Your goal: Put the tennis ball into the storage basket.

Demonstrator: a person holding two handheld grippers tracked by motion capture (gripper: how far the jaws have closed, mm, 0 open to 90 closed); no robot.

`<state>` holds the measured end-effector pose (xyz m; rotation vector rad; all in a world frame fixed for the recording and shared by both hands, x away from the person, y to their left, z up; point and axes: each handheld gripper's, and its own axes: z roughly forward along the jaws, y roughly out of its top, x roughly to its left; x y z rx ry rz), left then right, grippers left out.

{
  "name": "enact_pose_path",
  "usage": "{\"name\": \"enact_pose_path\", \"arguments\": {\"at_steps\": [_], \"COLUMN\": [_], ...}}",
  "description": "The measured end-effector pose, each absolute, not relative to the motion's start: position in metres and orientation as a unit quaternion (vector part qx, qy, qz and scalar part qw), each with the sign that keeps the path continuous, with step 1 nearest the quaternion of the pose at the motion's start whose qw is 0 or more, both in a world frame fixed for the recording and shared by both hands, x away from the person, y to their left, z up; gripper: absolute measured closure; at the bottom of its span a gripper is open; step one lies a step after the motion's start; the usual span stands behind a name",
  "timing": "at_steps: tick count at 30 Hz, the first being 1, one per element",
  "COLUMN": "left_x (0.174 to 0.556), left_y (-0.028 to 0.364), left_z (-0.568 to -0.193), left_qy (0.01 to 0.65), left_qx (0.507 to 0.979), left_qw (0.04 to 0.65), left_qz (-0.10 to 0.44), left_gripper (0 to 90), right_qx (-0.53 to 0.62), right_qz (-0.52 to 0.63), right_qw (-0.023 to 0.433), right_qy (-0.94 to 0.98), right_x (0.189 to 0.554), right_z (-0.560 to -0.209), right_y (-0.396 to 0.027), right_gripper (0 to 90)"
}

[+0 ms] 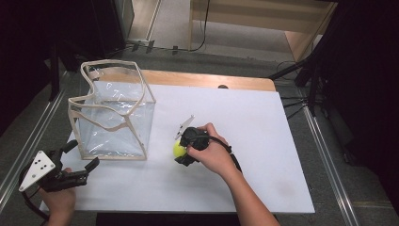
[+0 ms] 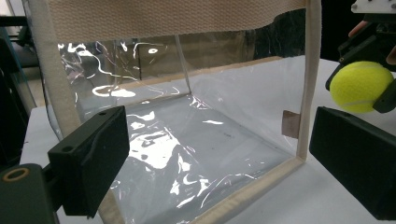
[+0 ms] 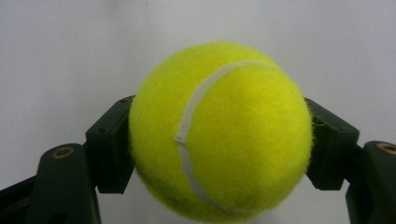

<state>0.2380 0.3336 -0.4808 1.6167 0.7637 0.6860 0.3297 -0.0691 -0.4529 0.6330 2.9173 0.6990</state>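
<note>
Right gripper [image 1: 181,153] clamping tennis ball [image 3: 220,130] just beside clear bag's [image 1: 113,117] edge; left gripper [image 1: 84,155] wide, near bag's front corner.

No readable words, labels, brands, numbers or signs appear anywhere, neither on the tennis ball [image 3: 219,133], nor on the clear bag [image 1: 113,115], nor on the white table [image 1: 254,141].
</note>
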Motion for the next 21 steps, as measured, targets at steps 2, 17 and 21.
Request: {"name": "enact_pose_path", "arguments": {"at_steps": [2,17,21], "left_x": [0.238,0.238,0.238], "left_y": [0.334,0.334,0.334], "left_z": [-0.481,-0.481,-0.481], "left_qy": [0.326,0.326,0.326], "left_qx": [0.691,0.690,0.690], "left_qw": [0.575,0.576,0.577], "left_qz": [0.293,0.292,0.292], "left_gripper": [5.4,5.3,5.4], "right_qx": [0.210,0.189,0.183], "right_qz": [0.228,0.238,0.243], "right_qw": [0.036,0.037,0.035], "right_qy": [0.950,0.952,0.952], "right_x": [0.330,0.337,0.338], "right_z": [-0.452,-0.444,-0.440], "right_y": [-0.064,-0.044,-0.038], "right_gripper": [23.0,23.0,23.0]}}
